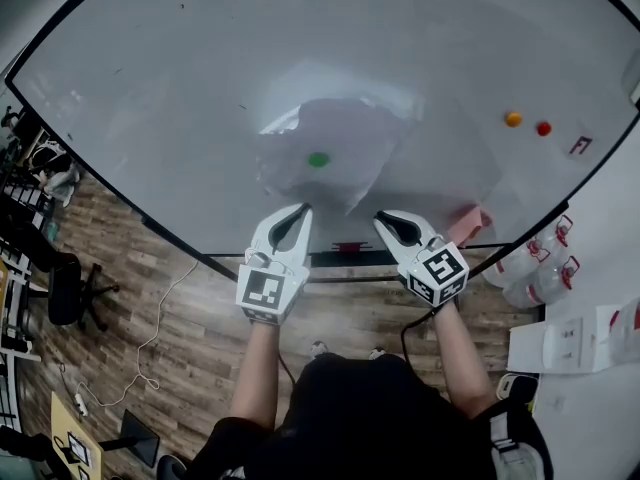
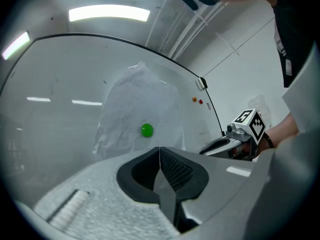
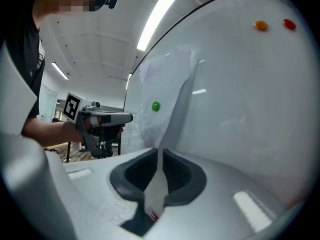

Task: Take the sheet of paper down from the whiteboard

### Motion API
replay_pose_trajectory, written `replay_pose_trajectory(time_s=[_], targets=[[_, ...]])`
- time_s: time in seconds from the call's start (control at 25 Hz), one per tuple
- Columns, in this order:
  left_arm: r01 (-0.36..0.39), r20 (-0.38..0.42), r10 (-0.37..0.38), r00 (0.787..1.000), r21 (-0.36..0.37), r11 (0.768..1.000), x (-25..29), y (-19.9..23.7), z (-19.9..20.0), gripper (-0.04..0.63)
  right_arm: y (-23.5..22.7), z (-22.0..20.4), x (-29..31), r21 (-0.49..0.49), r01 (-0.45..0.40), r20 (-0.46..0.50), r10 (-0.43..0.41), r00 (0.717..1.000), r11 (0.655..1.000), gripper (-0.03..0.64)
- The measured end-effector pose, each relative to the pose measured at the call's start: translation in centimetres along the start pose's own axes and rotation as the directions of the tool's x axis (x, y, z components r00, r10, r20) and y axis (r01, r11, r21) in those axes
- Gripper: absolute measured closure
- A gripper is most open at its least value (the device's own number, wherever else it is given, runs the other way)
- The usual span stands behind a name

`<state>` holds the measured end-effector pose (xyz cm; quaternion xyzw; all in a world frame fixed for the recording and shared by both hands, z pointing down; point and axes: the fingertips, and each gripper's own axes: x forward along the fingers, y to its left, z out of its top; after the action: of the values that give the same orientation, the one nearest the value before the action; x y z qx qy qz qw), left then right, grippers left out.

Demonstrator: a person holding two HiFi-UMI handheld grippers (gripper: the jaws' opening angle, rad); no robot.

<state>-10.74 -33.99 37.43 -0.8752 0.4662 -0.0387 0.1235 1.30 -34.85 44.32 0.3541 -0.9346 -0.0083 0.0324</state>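
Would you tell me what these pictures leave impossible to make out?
- Print on the small label on the whiteboard: too small, head view.
- Lower edge of the sheet of paper: hidden by the left gripper body, left gripper view.
- What the pink block at the whiteboard's lower edge is: too small, blurred, head view.

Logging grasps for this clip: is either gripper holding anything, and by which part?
Both grip the sheet of paper by its bottom edge: the right gripper near the lower right corner, the left gripper further left.
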Motion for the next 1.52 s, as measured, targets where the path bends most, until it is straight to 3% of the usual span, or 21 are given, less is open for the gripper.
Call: replay_pose_trajectory(time_s=[0.16, 0.32, 0.76, 1.12, 1.28, 1.52], targets=[[-0.001, 0.026, -0.001, 1.000, 0.057, 0.998, 1.2, 0.6, 1.2, 0.573, -0.6, 0.8, 0.6, 0.002, 0.007, 0.018, -0.007, 1.000, 1.000, 0.575], [0.001, 0.059, -0.004, 0.998, 0.056, 0.998, 2.1, 1.0, 2.5, 0.532, -0.6, 1.7, 1.2, -0.004, -0.011, 0.029, 0.011, 1.000, 1.000, 0.554], [-0.052, 0.089, 0.038, 0.995, 0.161, 0.986, 4.3, 2.0, 3.9, 0.434, -0.9, 4.1, 2.8, 0.053, -0.053, 0.097, 0.048, 0.994, 0.997, 0.518], [-0.097, 0.116, 0.072, 0.991, 0.235, 0.967, 5.5, 2.2, 4.7, 0.422, -1.3, 5.0, 4.0, 0.051, -0.062, 0.111, 0.056, 0.992, 0.997, 0.517], [-0.112, 0.079, 0.092, 0.993, 0.301, 0.947, 5.9, 2.2, 4.4, 0.422, -1.4, 5.3, 4.3, 0.051, -0.066, 0.118, 0.059, 0.991, 0.997, 0.517], [-0.187, 0.048, 0.182, 0.982, 0.374, 0.909, 6.1, 2.0, 3.6, 0.425, -1.6, 5.4, 4.5, 0.056, -0.071, 0.120, 0.064, 0.991, 0.996, 0.517]])
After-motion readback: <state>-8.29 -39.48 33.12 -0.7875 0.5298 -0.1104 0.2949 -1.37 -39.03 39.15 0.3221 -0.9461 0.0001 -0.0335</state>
